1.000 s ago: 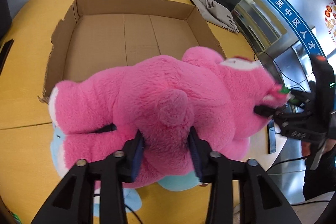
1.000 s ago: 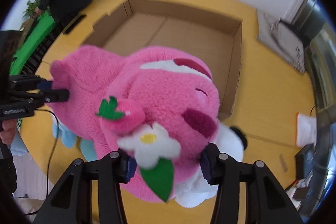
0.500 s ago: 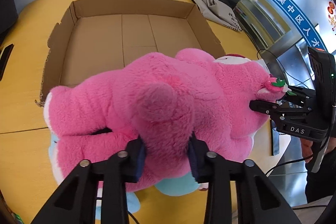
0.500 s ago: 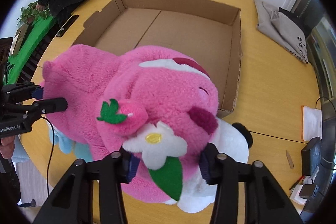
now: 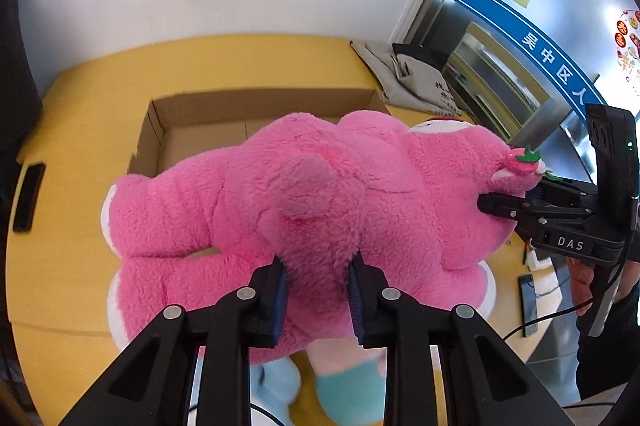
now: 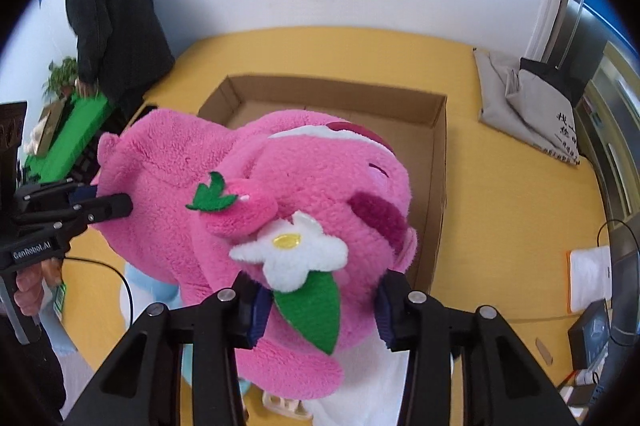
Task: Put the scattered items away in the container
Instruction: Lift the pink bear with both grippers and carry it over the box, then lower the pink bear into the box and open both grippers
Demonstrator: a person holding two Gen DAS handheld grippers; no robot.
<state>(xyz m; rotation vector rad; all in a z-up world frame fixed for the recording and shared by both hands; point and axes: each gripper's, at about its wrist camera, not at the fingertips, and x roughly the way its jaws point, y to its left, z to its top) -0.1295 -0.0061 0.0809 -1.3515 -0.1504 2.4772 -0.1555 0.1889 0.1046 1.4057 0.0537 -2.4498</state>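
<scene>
A big pink plush bear hangs above the yellow table, held from both ends. My left gripper pinches its rump below the tail, its jaws still closing on the fur. At the head end my right gripper is shut on the plush bear, beside the strawberry and white flower. Behind the bear lies the open cardboard box, shallow and with nothing visible inside. Under the bear, a light-blue and teal plush and a white plush stay on the table.
A grey cloth bag lies at the table's far right corner. A black phone sits near the left edge. A person in dark clothes stands at the far left by a green box. Cables and small devices lie at the right.
Both grippers have squeezed tighter on the pink bear and lifted it off the table. The box now appears lower and farther, and the blue and white plush beneath are uncovered.
</scene>
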